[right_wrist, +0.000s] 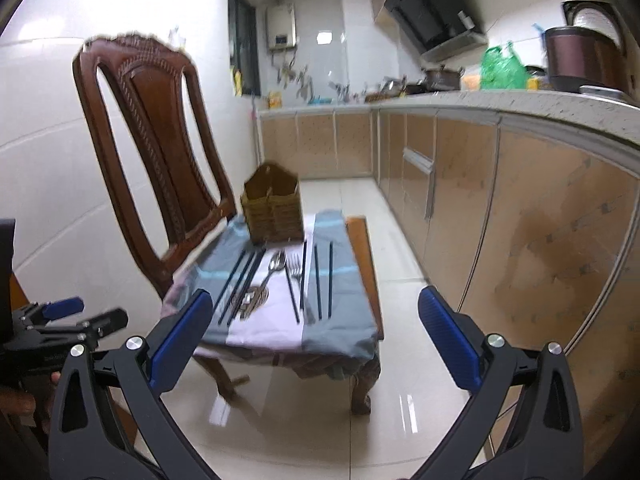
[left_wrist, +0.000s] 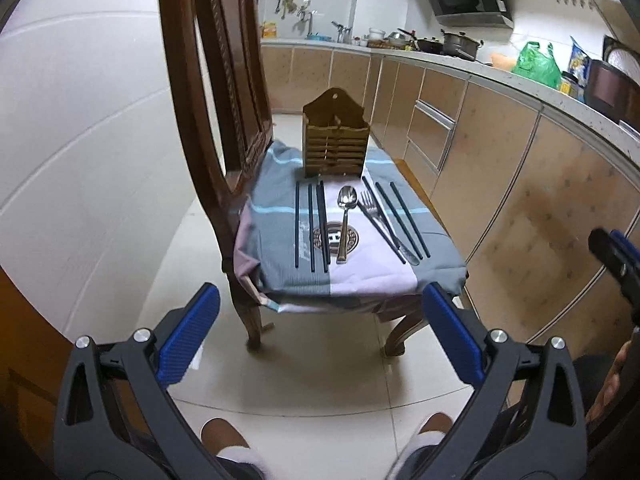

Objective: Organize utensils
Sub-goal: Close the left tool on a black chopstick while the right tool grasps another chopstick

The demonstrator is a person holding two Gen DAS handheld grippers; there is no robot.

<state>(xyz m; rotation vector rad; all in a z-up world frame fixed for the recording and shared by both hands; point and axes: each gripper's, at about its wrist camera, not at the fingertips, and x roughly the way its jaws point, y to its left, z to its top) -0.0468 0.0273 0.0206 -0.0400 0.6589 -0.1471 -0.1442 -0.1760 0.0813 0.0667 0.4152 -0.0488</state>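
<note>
The chair point(left_wrist: 208, 92) was dark carved wood with a polished sheen. Soft matt cloth point(left_wrist: 280, 256) in grey, blue and lilac covered its seat. The spoon point(left_wrist: 345, 220) and fork point(left_wrist: 374, 212) were shiny metal; the chopsticks point(left_wrist: 311, 228) looked dark and matt. The slatted holder point(left_wrist: 335, 136) was brownish wood. The floor point(left_wrist: 320, 380) was glossy pale tile. The left gripper point(left_wrist: 320, 336) had ribbed blue pads point(left_wrist: 192, 332) on matt black plastic.
</note>
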